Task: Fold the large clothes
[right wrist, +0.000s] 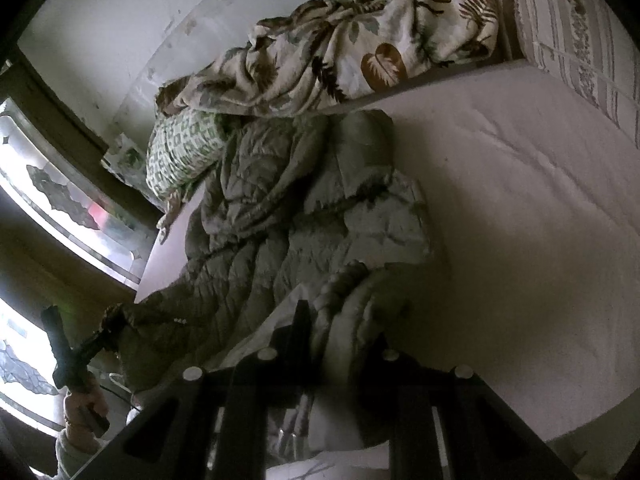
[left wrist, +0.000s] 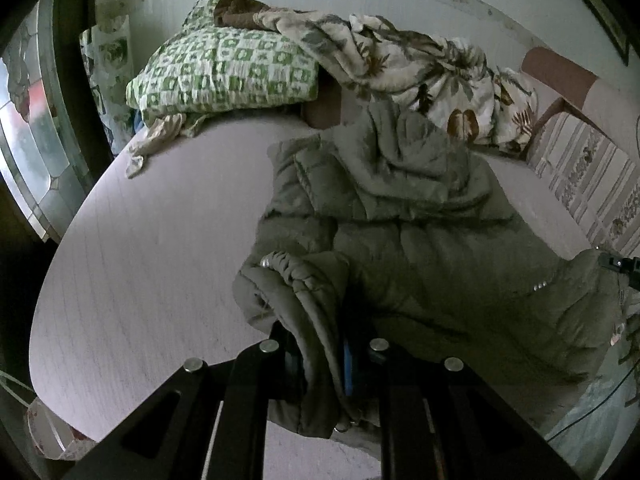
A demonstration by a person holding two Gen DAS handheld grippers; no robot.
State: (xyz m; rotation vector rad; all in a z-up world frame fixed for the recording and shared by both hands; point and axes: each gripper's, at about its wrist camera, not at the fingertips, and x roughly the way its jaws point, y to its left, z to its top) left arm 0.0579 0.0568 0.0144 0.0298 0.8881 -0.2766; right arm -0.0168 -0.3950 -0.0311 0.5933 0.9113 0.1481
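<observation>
An olive-green quilted hooded jacket [left wrist: 420,232] lies on the pale bed sheet [left wrist: 152,240], hood toward the pillows. My left gripper [left wrist: 320,364] is shut on a bunched edge of the jacket near its elastic cuff, at the near end. In the right wrist view the jacket [right wrist: 280,216] stretches from the pillows toward me. My right gripper [right wrist: 340,356] is shut on a ribbed hem fold of the jacket. The left gripper also shows in the right wrist view [right wrist: 70,352], held by a hand and gripping the jacket's far corner.
A green checked pillow [left wrist: 224,68] and a leaf-print blanket [left wrist: 420,64] lie at the head of the bed. A striped floral headboard cushion [left wrist: 592,184] stands at the right. A patterned window [right wrist: 60,200] is on the left. Bare sheet [right wrist: 520,240] lies right of the jacket.
</observation>
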